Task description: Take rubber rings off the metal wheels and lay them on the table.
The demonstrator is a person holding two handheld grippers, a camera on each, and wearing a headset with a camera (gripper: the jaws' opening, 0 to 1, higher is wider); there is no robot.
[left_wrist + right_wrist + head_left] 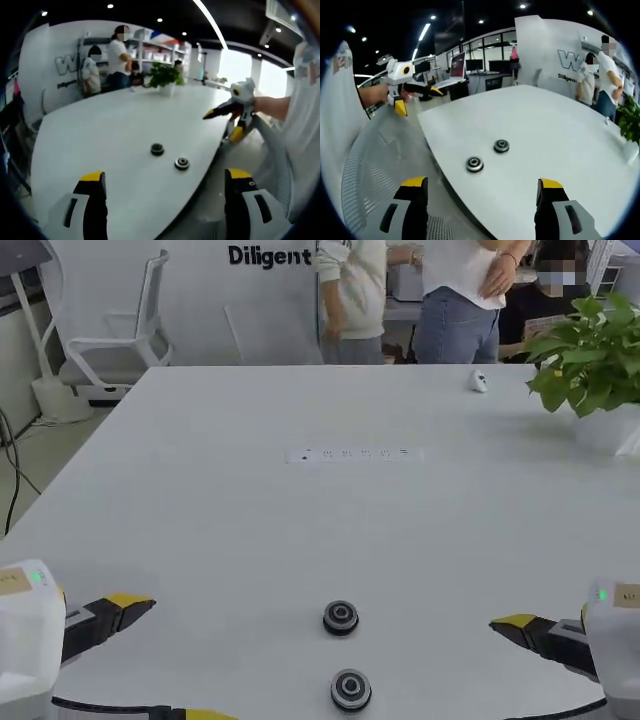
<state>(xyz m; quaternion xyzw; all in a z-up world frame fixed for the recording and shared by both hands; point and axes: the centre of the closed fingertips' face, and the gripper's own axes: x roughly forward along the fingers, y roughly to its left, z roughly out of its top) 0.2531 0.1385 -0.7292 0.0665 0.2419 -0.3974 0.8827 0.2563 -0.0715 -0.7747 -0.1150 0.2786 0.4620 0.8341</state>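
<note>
Two small metal wheels with black rubber rings lie flat on the white table (300, 520) near its front edge. One wheel (340, 617) (157, 149) (501, 146) sits slightly farther in, the other wheel (351, 690) (182, 163) (474, 164) closest to the edge. My left gripper (168, 658) (165, 176) is held at the left, open and empty, well apart from both wheels. My right gripper (528, 650) (482, 182) is at the right, likewise open and empty. Each one's yellow-tipped jaws point inward at the wheels. The left gripper (410, 90) and the right gripper (235, 115) face each other.
A recessed socket strip (355, 453) lies mid-table. A potted plant (590, 355) stands at the far right, with a small white object (479, 381) beside it. A white chair (120, 330) is beyond the far left corner, and people stand behind the table's far edge.
</note>
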